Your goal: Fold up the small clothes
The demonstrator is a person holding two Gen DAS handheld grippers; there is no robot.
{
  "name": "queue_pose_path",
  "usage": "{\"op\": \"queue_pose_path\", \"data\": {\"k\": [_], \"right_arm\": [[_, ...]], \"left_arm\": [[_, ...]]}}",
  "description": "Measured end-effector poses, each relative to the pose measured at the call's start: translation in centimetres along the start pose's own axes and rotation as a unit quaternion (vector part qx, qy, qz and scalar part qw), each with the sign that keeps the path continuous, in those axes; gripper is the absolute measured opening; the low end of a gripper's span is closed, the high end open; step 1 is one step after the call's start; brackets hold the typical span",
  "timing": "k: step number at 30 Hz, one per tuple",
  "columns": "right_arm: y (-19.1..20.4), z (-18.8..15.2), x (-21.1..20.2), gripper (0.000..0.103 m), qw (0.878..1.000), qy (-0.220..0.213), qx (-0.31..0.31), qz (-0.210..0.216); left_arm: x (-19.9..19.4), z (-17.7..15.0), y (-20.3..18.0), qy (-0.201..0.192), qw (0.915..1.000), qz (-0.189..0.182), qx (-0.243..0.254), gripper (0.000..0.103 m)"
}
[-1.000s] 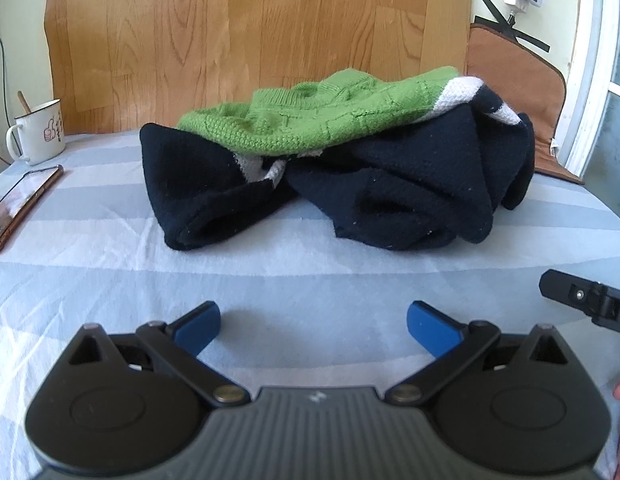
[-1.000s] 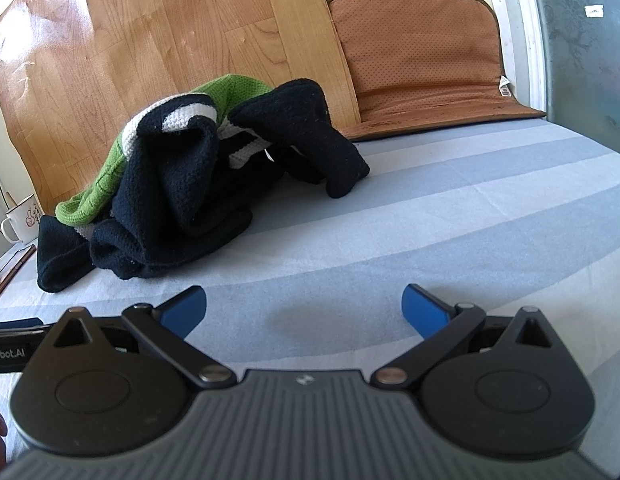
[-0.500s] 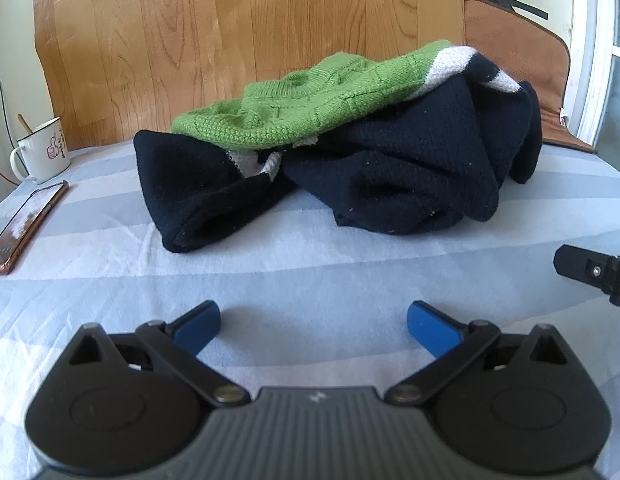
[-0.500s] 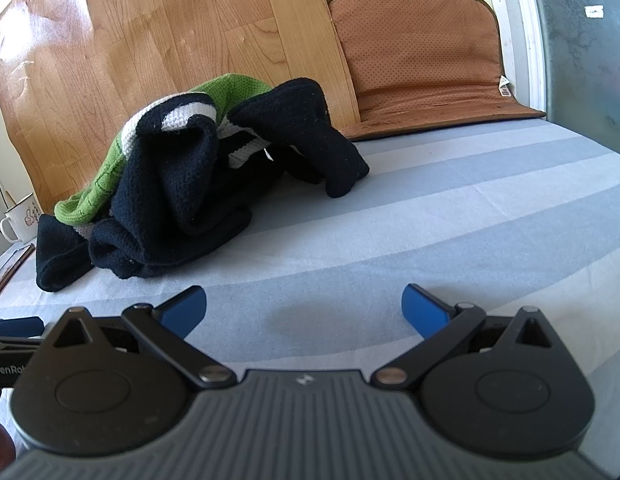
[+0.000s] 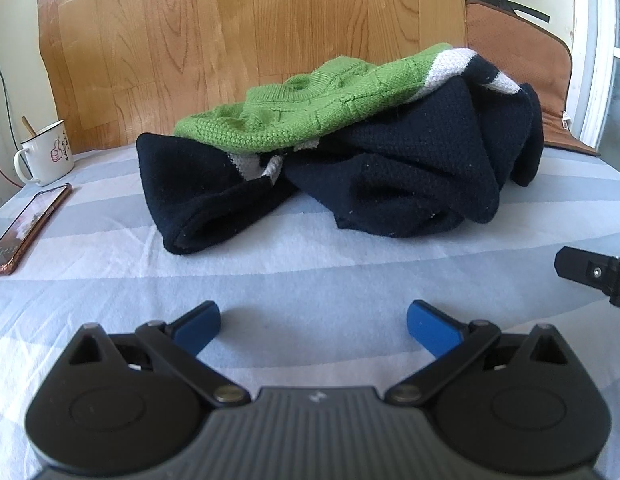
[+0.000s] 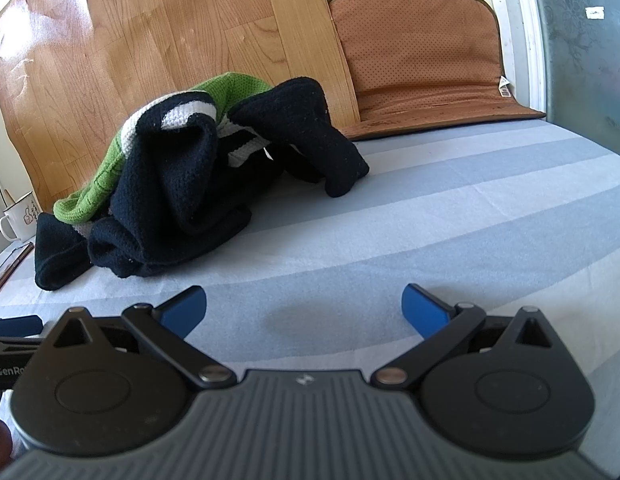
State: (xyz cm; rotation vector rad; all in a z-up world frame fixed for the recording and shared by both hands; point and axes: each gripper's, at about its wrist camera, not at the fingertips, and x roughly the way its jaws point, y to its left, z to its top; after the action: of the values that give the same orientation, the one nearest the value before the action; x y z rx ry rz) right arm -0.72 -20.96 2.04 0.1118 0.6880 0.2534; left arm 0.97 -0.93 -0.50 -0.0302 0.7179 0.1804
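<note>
A crumpled knitted sweater point(image 5: 390, 168), navy with a green top part and white stripes, lies in a heap on the blue-and-white striped cloth point(image 5: 269, 276). The same sweater point(image 6: 181, 184) sits at the left in the right wrist view. My left gripper point(image 5: 314, 322) is open, low over the cloth, a short way in front of the heap, with nothing between its blue pads. My right gripper point(image 6: 303, 308) is open too, to the right of the heap and apart from it. A black part of the right gripper point(image 5: 594, 274) shows at the left wrist view's right edge.
A white enamel mug point(image 5: 45, 154) and a phone point(image 5: 25, 228) lie at the far left. A wood-pattern sheet point(image 5: 249, 40) stands behind the sweater, a brown padded mat point(image 6: 422, 60) leans at the back right, and a window frame point(image 5: 602, 60) stands at the right.
The left gripper has moved closer to the sweater, which now looks larger in its view. The right gripper has barely moved. Both stayed open.
</note>
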Motion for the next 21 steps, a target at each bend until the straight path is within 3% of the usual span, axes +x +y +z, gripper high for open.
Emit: {"op": "queue_pose_path", "data": {"k": [21], "right_arm": [[-0.07, -0.03, -0.05, 0.103, 1.0, 0.0, 0.001, -0.001]], "left_arm": [[-0.04, -0.2, -0.05, -0.002, 1.0, -0.005, -0.001, 0.103]]}}
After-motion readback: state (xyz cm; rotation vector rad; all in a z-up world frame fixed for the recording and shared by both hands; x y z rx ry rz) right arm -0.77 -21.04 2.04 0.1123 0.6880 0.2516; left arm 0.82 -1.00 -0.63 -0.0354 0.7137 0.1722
